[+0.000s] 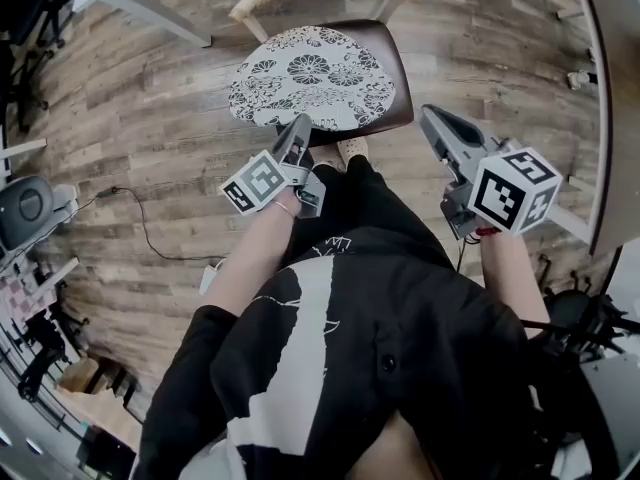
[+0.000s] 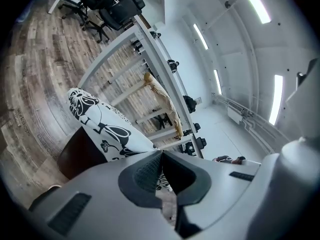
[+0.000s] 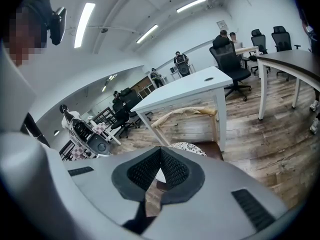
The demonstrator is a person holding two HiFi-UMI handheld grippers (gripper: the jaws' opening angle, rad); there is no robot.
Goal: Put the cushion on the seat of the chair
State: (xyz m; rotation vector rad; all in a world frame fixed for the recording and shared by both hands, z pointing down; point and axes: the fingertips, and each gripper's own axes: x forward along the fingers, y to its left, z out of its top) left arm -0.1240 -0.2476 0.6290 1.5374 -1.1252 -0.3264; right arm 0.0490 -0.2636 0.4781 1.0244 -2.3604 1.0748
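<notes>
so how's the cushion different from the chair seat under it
The cushion is white with a black flower print, while the chair seat is plain dark brown. The cushion looks rounder, and the chair seat squarer with rounded corners. In the head view the cushion sits off-centre toward the left, so a strip of the chair seat on the right stays bare. Both lie roughly flat.

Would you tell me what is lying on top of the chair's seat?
A floral cushion covers most of the dark seat; only its right and near edges show, the rest is hidden.
</notes>
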